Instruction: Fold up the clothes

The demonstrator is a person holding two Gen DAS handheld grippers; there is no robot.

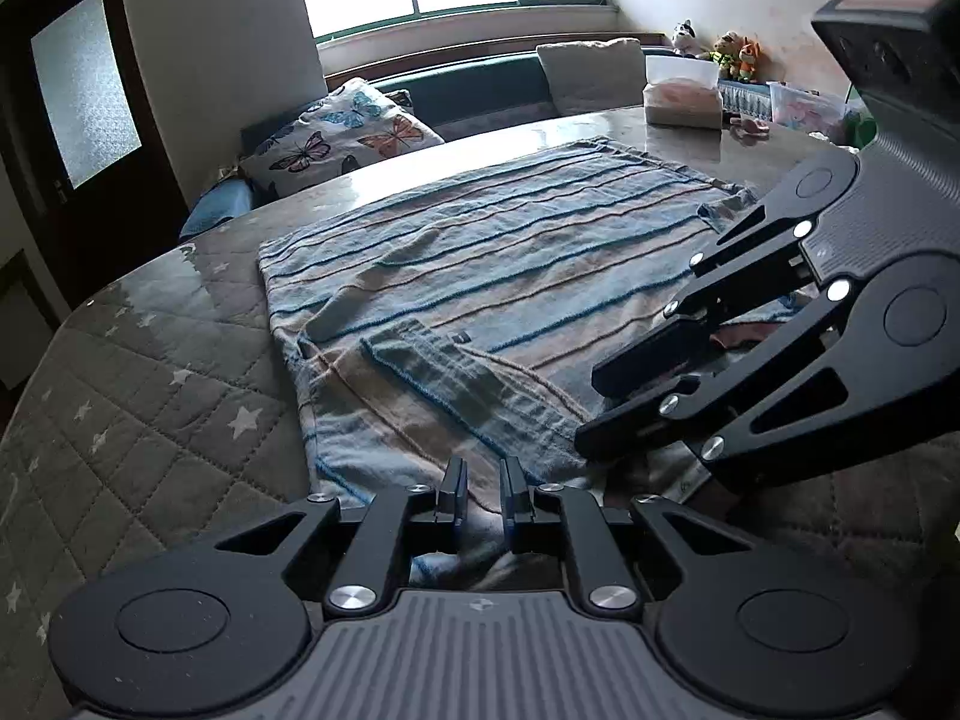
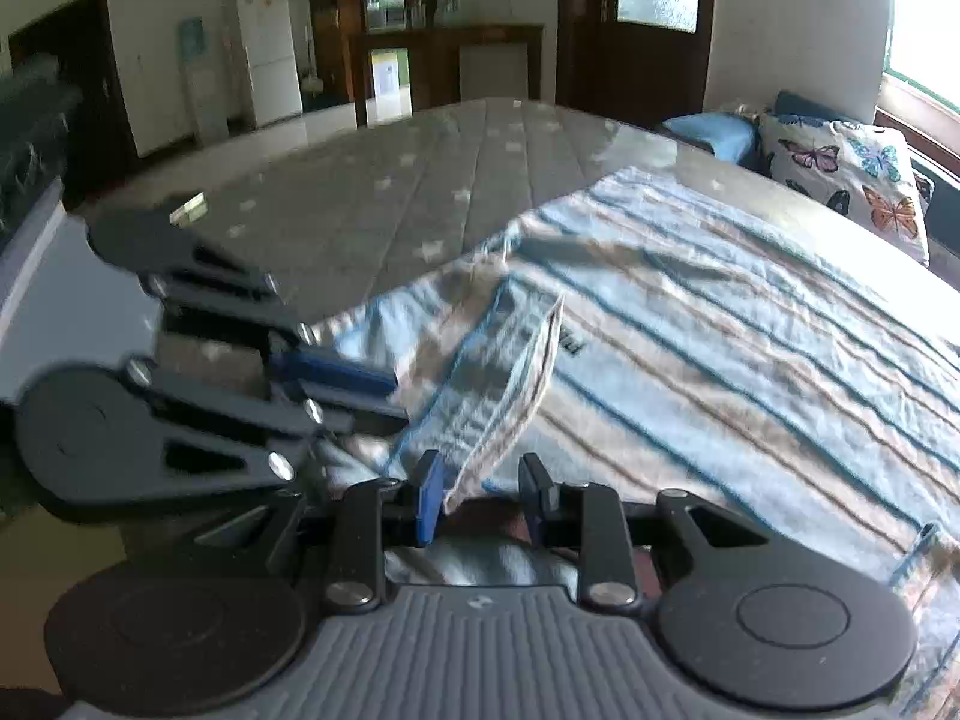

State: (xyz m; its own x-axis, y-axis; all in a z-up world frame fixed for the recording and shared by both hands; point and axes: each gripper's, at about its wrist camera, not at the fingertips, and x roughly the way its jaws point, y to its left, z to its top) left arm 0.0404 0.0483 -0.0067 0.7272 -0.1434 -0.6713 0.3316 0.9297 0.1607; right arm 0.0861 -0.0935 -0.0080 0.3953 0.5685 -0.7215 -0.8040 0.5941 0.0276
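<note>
A knit garment (image 1: 510,252) with blue, beige and white stripes lies spread flat on the table, with a folded piece (image 1: 432,372) on top near its front edge. My left gripper (image 1: 485,486) sits at that front edge, its jaws nearly together and pinching the hem. The right wrist view shows the left gripper (image 2: 390,399) from the side, clamped on the garment (image 2: 720,360) at its near corner. My right gripper (image 2: 483,483) stands beside it with a visible gap. A loose strip of cloth (image 2: 510,396) rises between its pads, touching only one. The right gripper (image 1: 591,405) also shows at the right of the left wrist view.
The table (image 1: 150,390) has a grey quilted cover with white stars. A butterfly cushion (image 1: 342,132) lies on the bench behind it, under the window. At the table's far right stand a lidded container (image 1: 684,90) and soft toys (image 1: 735,54). A white fridge (image 2: 270,48) stands across the room.
</note>
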